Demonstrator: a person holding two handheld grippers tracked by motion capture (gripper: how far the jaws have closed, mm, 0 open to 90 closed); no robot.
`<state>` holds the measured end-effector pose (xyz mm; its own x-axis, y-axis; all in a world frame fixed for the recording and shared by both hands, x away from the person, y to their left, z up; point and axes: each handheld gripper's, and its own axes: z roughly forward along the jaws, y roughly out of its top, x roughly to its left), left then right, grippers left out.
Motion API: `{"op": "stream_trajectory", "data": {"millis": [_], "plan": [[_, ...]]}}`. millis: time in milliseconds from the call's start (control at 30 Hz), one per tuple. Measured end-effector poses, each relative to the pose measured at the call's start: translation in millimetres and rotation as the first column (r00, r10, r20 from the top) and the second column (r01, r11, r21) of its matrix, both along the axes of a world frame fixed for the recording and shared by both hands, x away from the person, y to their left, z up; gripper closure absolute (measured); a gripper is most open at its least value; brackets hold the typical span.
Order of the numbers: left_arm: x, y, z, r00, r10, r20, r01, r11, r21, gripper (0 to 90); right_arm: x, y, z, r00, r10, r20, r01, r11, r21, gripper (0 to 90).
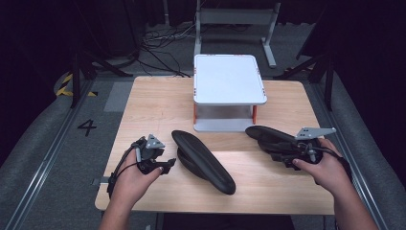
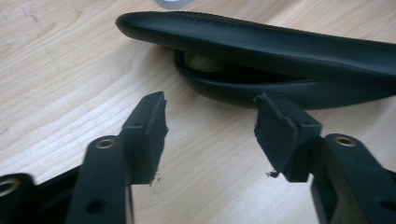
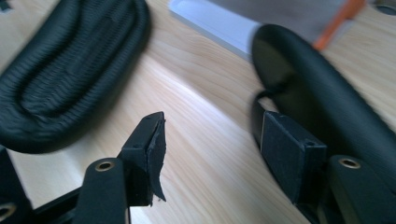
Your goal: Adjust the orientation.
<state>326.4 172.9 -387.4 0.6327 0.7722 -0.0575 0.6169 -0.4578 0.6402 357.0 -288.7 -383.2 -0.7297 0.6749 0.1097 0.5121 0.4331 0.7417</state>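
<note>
Two black padded armrests lie on the wooden table. One armrest lies diagonally at the table's middle. My left gripper stands open just to its left, jaws pointing at its side, nothing between them. The other armrest lies at the right, partly under my right gripper. That gripper is open; its right jaw sits close against this armrest's edge, and bare table shows between the jaws.
A white two-level stand with orange legs stands at the back middle of the table, its base close behind the right armrest. Cables and metal frames lie on the floor beyond the table.
</note>
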Motion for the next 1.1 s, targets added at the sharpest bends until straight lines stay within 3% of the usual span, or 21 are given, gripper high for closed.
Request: {"op": "stream_trajectory", "data": {"millis": [133,300,367,433,467,600,733,967,1100], "plan": [[-5.3,-3.6,-0.8,0.9992,-0.038,-0.011,0.039,0.9988,0.031,72.7,2.0,27.6,-9.6,0.9955,0.091,-0.025,-0.092,0.996,-0.006,41.0],[-5.7,-14.9,-13.0,0.9965,-0.061,-0.057,0.064,0.9965,0.054,89.2,2.6,44.9,-16.1,0.9910,0.129,-0.034,-0.130,0.991,-0.013,42.5],[-4.8,-18.2,-16.6,0.9948,-0.069,-0.075,0.073,0.9954,0.062,89.9,2.6,46.9,-16.6,0.9904,0.134,-0.034,-0.134,0.991,-0.010,42.5],[-3.0,-29.0,-28.4,0.9880,-0.100,-0.117,0.110,0.9910,0.077,90.0,0.7,54.9,-18.7,0.9865,0.159,-0.037,-0.160,0.987,-0.007,42.5],[-3.0,-29.0,-28.4,0.9880,-0.100,-0.117,0.110,0.9910,0.077,90.0,0.2,56.4,-19.1,0.9861,0.162,-0.038,-0.162,0.987,-0.006,42.5],[-0.9,-42.2,-41.6,0.9765,-0.141,-0.163,0.157,0.9831,0.093,90.0,0.0,58.5,-20.0,0.9860,0.162,-0.040,-0.162,0.987,-0.005,42.5],[1.3,-46.5,-49.5,0.9712,-0.139,-0.193,0.157,0.9845,0.078,90.0,1.0,59.3,-21.1,0.9872,0.155,-0.040,-0.155,0.988,-0.003,42.5],[6.8,-51.2,-56.9,0.9703,-0.130,-0.204,0.142,0.9888,0.046,89.8,3.0,72.0,-24.3,0.9874,0.154,-0.034,-0.154,0.988,0.002,42.7],[7.2,-53.3,-52.9,0.9723,-0.139,-0.188,0.142,0.9899,0.000,87.3,4.2,76.5,-26.3,0.9865,0.160,-0.038,-0.160,0.987,-0.001,42.8]]}}
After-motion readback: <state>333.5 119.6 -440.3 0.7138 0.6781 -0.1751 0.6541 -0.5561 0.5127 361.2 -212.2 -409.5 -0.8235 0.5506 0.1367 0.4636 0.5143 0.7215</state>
